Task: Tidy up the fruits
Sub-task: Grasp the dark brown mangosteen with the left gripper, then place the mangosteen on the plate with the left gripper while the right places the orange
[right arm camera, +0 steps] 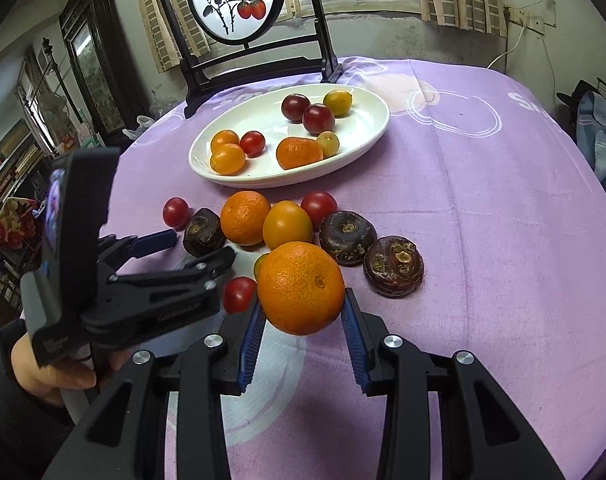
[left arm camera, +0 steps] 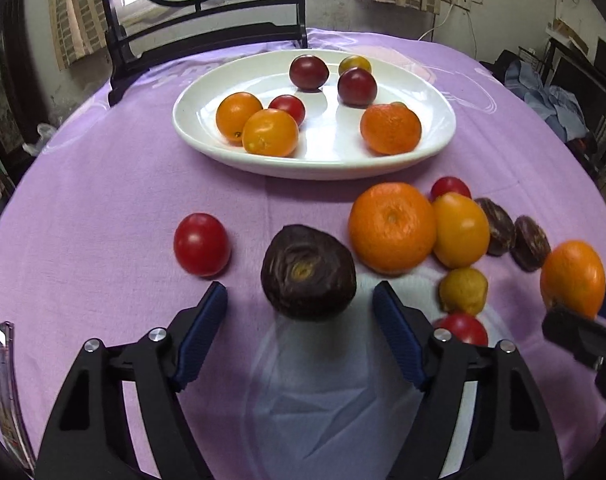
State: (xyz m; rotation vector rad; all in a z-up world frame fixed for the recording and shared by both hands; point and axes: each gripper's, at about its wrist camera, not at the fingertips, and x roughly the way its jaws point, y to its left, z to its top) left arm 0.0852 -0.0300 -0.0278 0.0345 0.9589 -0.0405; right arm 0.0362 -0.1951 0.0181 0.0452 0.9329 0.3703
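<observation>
Right claw pinching a mandarin; left claw spread around a water chestnut.

The right gripper [right arm camera: 303, 320] clamps the mandarin [right arm camera: 301, 288] across its widest part, lifted off the cloth: light, soft-skinned, so moderate pressure suffices. The left gripper [left arm camera: 301, 300] stands spread, the dark water chestnut [left arm camera: 309, 272] just ahead between its fingertips, apparently untouched. It is firm and rounded; take it across its flanks. The white plate [left arm camera: 207, 144] lies well beyond.

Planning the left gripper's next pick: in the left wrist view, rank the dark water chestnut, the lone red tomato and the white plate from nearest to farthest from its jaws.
1. Dark water chestnut, between the open jaws of the left gripper.
2. Red tomato, just ahead, to the left.
3. White plate, farther back, centre.
</observation>
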